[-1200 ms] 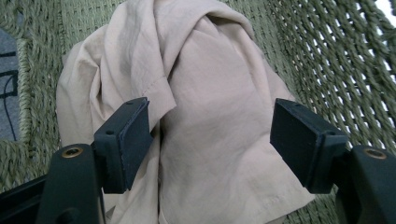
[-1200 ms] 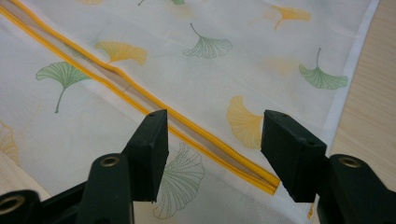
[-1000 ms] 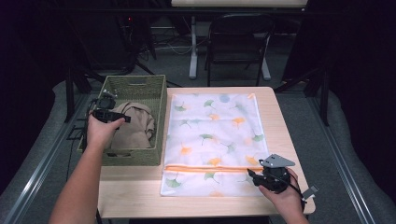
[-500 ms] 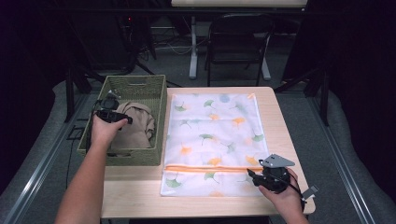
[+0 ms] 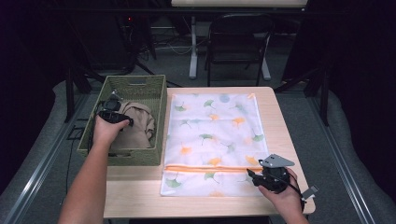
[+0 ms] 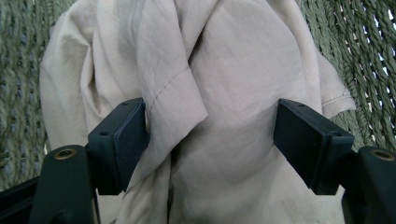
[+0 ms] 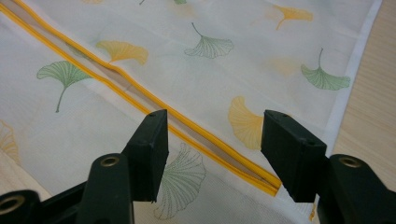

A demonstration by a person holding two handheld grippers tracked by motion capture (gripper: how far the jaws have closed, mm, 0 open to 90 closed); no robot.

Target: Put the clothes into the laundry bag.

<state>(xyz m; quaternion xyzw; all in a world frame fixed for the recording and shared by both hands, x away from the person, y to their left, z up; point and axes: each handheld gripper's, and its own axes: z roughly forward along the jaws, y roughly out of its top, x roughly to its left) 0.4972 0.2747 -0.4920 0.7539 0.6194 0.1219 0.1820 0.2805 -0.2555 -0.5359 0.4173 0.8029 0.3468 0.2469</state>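
Observation:
A crumpled beige cloth [image 5: 139,125] lies in a green woven basket [image 5: 135,80] at the table's left. My left gripper [image 5: 125,119] is down in the basket, open, and its jaws straddle a fold of the cloth [image 6: 224,88] without closing; left gripper [image 6: 210,126]. A white mesh bag [image 5: 212,135] printed with ginkgo leaves lies flat beside the basket. Its orange zipper [image 5: 205,169] runs across the near end. My right gripper [image 5: 250,176] hovers open at the zipper's right end; in the right gripper view the zipper [image 7: 116,74] passes between the jaws of my right gripper [image 7: 215,135].
The wooden table [image 5: 275,107] shows a bare strip right of the bag and along the front edge. A black chair [image 5: 238,42] and a table leg stand behind the far edge. Grey floor lies on both sides.
My left gripper has shifted slightly right and down onto the beige cloth in the basket. The right gripper has stayed at the zipper's end.

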